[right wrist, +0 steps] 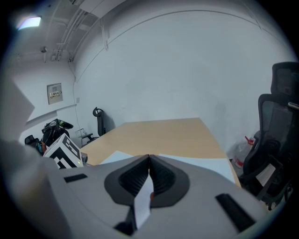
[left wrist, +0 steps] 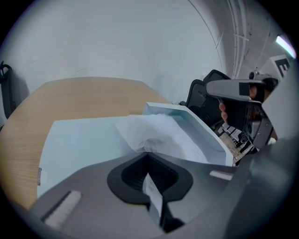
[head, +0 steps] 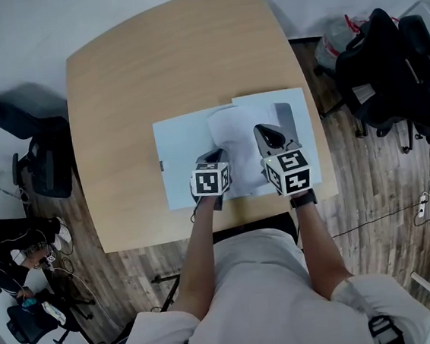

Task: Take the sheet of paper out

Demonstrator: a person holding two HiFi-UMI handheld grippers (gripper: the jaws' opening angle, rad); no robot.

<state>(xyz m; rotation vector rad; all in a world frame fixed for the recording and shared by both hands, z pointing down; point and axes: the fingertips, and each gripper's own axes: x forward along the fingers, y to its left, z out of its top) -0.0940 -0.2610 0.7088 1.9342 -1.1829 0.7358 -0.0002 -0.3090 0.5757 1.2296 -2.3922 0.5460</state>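
Observation:
A pale blue folder [head: 182,152] lies open on the wooden table [head: 150,67]. A white, slightly crumpled sheet of paper [head: 232,135] rests on it and is lifted at its near edge. My left gripper [head: 216,156] is shut on that near edge; in the left gripper view the sheet of paper [left wrist: 154,128] bunches up right at the closed tips of the left gripper [left wrist: 148,153]. My right gripper [head: 263,132] is to its right, shut on the folder's raised top cover [left wrist: 196,126]. In the right gripper view the right gripper [right wrist: 149,157] has its jaws together, with the cover [right wrist: 205,163] just beyond them.
A black office chair [head: 387,65] and a plastic bag [head: 335,40] stand off the table's right side. Another chair [head: 42,159] and bags with cables [head: 17,249] are on the floor to the left. The table's near edge [head: 168,233] is close to the person's body.

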